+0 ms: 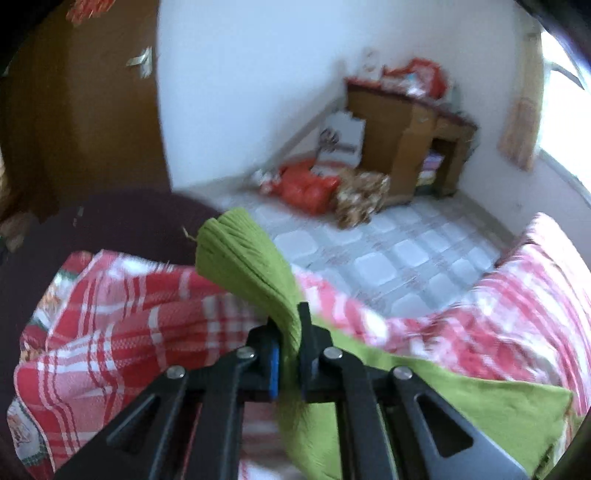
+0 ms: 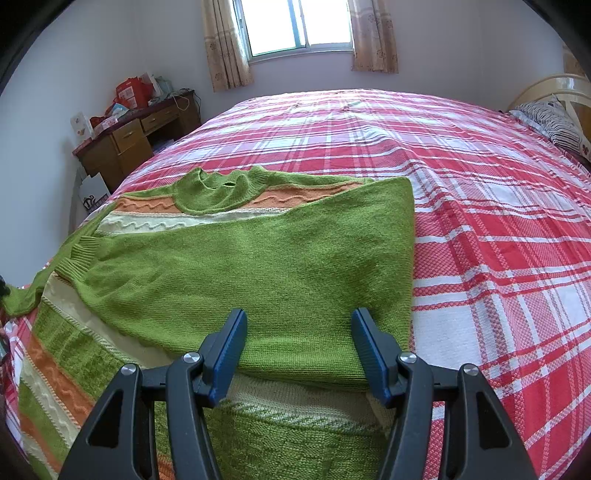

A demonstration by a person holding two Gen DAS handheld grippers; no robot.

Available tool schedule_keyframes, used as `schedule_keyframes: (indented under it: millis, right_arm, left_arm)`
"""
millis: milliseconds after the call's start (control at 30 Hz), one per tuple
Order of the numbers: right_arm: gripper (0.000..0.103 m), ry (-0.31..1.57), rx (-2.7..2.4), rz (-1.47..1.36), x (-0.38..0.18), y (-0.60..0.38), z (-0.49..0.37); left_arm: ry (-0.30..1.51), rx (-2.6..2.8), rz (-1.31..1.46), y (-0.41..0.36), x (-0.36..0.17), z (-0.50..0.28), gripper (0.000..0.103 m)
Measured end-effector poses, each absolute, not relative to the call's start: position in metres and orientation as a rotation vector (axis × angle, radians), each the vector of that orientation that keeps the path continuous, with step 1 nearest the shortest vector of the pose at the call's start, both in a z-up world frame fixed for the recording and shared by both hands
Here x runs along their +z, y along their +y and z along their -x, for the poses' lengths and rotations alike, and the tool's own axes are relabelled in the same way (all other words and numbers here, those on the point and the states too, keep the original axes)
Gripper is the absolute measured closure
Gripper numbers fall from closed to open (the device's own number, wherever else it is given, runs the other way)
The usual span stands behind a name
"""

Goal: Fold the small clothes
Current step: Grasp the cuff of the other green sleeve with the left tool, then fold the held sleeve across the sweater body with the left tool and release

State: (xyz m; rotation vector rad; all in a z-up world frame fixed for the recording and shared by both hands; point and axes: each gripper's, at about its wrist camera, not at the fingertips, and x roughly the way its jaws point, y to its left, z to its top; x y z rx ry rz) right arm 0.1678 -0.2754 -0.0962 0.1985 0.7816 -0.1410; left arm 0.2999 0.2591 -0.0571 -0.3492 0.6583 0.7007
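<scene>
A green knitted sweater (image 2: 236,266) with orange and cream stripes lies on the red plaid bed cover (image 2: 498,221). Its right side is folded over the body, and the collar (image 2: 218,188) points toward the window. My right gripper (image 2: 299,350) is open and empty, just above the folded green panel near the hem. My left gripper (image 1: 291,350) is shut on the ribbed cuff of the green sleeve (image 1: 243,254) and holds it lifted above the bed edge. The left wrist view is blurred.
A wooden desk (image 2: 136,140) with red bags on top stands at the left wall, with bags on the tiled floor (image 1: 388,254) beside it. A window with curtains (image 2: 295,26) is behind the bed. A striped pillow (image 2: 554,118) lies at the far right.
</scene>
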Motion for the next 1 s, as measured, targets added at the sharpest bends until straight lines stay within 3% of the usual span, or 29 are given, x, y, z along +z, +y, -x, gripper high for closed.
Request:
schedule_keyframes:
  millis: [233,400,733,1000]
  right_arm:
    - [0.043,0.781,-0.141,-0.199,-0.096,-0.275,-0.168]
    - [0.043,0.780,-0.141,-0.200,-0.096,-0.275,-0.167]
    - [0.043,0.774,-0.135,-0.208,-0.096,-0.277,-0.167]
    - [0.042,0.769,-0.132,-0.211,-0.096,-0.276,-0.167]
  left_arm:
    - [0.489,0.428,0.140,0.147,-0.004,-0.285,0.096]
    - [0.465,0.206,0.039,0.065,0.002,-0.267,0.096]
    - [0.574,-0.048,-0.193,-0.070,-0.045,-0.255,0.096]
    - [0.711,-0.068,-0.293,-0.102,-0.072,-0.258,0.092]
